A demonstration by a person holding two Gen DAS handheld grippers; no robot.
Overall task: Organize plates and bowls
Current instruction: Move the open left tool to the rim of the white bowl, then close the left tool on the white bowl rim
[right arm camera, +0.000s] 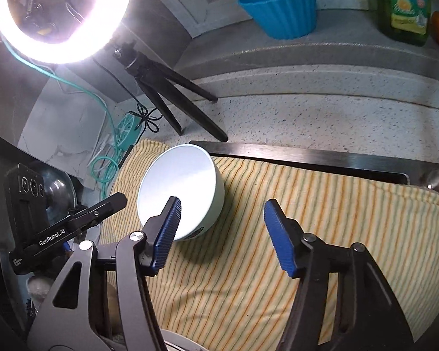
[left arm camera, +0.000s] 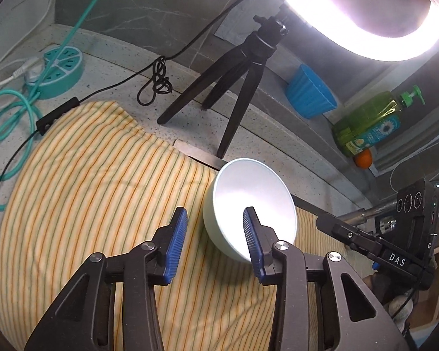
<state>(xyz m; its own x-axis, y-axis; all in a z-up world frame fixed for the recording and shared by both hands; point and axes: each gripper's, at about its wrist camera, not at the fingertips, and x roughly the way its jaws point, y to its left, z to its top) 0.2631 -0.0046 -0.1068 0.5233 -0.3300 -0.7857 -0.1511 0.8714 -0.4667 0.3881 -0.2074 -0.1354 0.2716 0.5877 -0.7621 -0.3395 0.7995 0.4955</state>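
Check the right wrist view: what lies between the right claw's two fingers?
Only bare striped cloth lies between the open right claw's fingers. The pale bowl sits off to the left, partly behind the left fingertip, not in the gap.

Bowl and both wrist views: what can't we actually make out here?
- Bowl rim contact: in the left wrist view the left tool's right finger overlaps the rim, so touching or short of it is unclear.
- White rim: cut off by the bottom edge of the right wrist view, behind the right tool; plate or bowl unknown.
- Soap bottle: its top is cropped in the right wrist view and the label is too blurred to read.
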